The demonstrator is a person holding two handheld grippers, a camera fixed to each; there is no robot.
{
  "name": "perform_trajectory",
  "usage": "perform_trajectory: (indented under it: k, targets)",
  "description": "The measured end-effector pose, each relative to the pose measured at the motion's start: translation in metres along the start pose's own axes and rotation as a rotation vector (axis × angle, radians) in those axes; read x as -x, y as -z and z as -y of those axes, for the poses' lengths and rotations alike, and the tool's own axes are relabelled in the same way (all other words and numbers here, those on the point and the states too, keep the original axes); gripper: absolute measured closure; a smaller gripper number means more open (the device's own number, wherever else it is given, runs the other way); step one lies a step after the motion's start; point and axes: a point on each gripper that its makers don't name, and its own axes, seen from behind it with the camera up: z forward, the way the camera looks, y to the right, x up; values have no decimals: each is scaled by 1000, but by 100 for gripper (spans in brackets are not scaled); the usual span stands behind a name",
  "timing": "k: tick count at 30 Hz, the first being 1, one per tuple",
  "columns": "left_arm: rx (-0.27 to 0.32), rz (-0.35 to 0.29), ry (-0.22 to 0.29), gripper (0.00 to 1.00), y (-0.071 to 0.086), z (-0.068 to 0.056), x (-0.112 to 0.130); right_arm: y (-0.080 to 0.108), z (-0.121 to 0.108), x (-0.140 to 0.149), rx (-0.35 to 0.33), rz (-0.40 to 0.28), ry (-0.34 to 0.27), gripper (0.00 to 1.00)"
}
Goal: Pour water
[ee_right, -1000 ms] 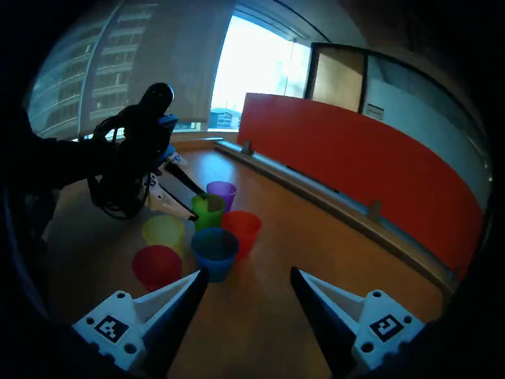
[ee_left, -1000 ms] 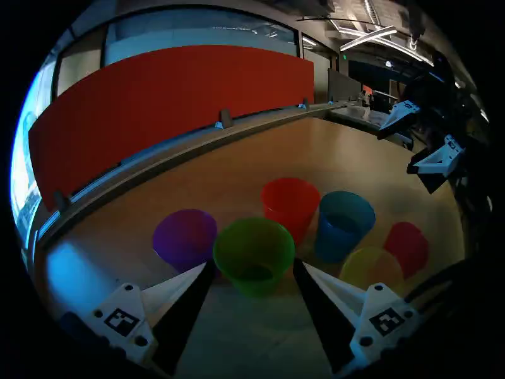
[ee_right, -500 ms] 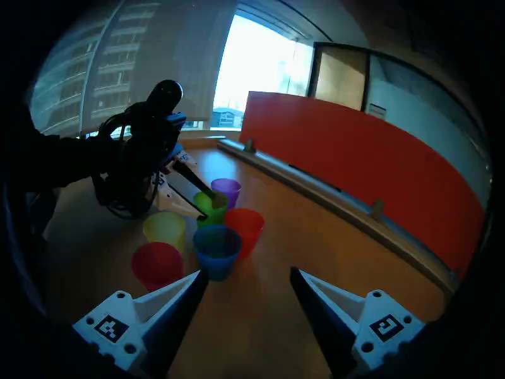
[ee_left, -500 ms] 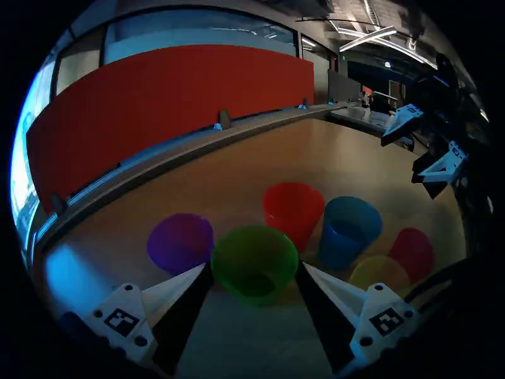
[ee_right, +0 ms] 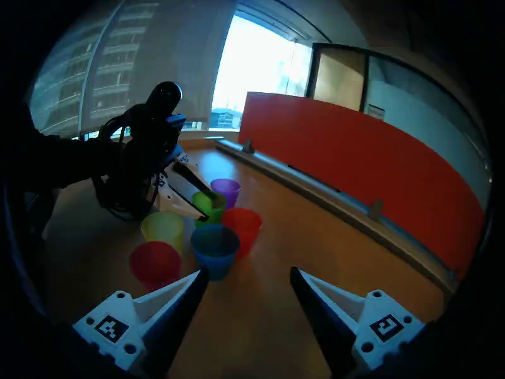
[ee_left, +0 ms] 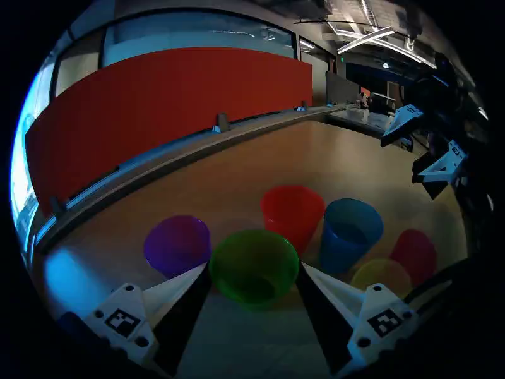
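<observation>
At the lower centre of the left gripper view, the green cup point(ee_left: 254, 278) is being straddled by the left gripper point(ee_left: 252, 265). Its two fingers are being held wide, one just beside each flank of the cup. Whether either finger is pressing on the wall cannot be told. The cup is standing upright on the wooden table point(ee_left: 265, 151), long axis vertical and mouth up. It is lying directly ahead, between the fingertips, so a straight closure on it is judged to be the step in hand. Its contents cannot be made out.

Two neighbours are being crowded: the purple cup point(ee_left: 177, 243) at the lower left, just beside one finger, and the red-orange cup point(ee_left: 291, 211) immediately behind. Little clearance is judged to be available for lifting and tilting.

At the bottom of the right gripper view, the right gripper point(ee_right: 247, 273) is being held wide over bare table, with nothing between its fingers. The blue cup point(ee_right: 214, 246) is lying nearest it, up and to the left. The green cup is lying farther off, so the left gripper is the nearer one.
</observation>
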Motion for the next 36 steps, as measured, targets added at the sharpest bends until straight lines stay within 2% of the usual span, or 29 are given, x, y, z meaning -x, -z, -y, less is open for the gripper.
perform_trajectory:
  k: [8, 14, 20, 36]
  targets:
    - [-5, -13, -17, 12, 2, -1, -1, -2, -1, -1, 0, -9, -6, 0]
    - [-16, -56, -17, 12, 15, 0, -12, -4, 0, -5, -1, -20, -14, 0]
    - [-39, -107, -18, 12, 36, 1, -24, -5, 1, -10, -2, -31, -16, 0]
    - [-108, -287, -11, 12, 108, -2, -65, -15, -6, -16, -13, -50, -23, 0]
